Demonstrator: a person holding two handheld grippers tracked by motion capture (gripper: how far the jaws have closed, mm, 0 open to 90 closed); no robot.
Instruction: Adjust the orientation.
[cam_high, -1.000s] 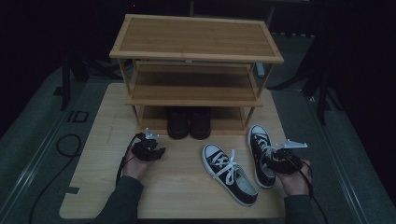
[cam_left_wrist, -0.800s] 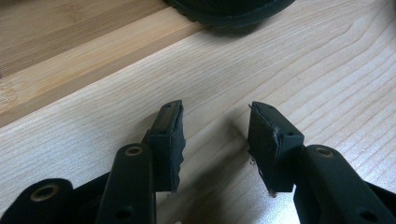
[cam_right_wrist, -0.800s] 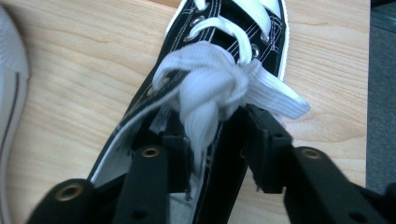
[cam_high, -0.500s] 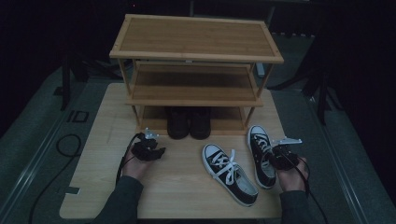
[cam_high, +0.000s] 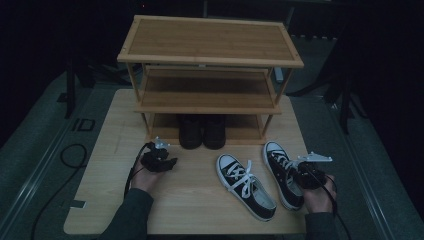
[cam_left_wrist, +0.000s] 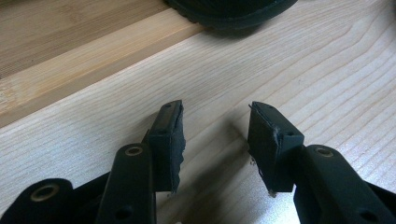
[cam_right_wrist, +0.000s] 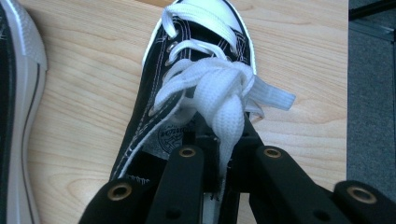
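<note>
At the table's right edge, the right gripper lay low, its jaws just closed on the white laces of a black canvas sneaker.

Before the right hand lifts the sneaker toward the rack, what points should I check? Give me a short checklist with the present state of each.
1. Right gripper shut on the right sneaker: ok; the jaws have just been closing, with the tongue and laces between them.
2. Firm enough to carry the sneaker: cannot tell.
3. Other sneaker apart from the held one: ok.
4. Left gripper open, holding nothing: ok.
5. Middle shelf of the rack free: ok.
6. Black shoes tucked under the rack, out of the way: ok.
</note>
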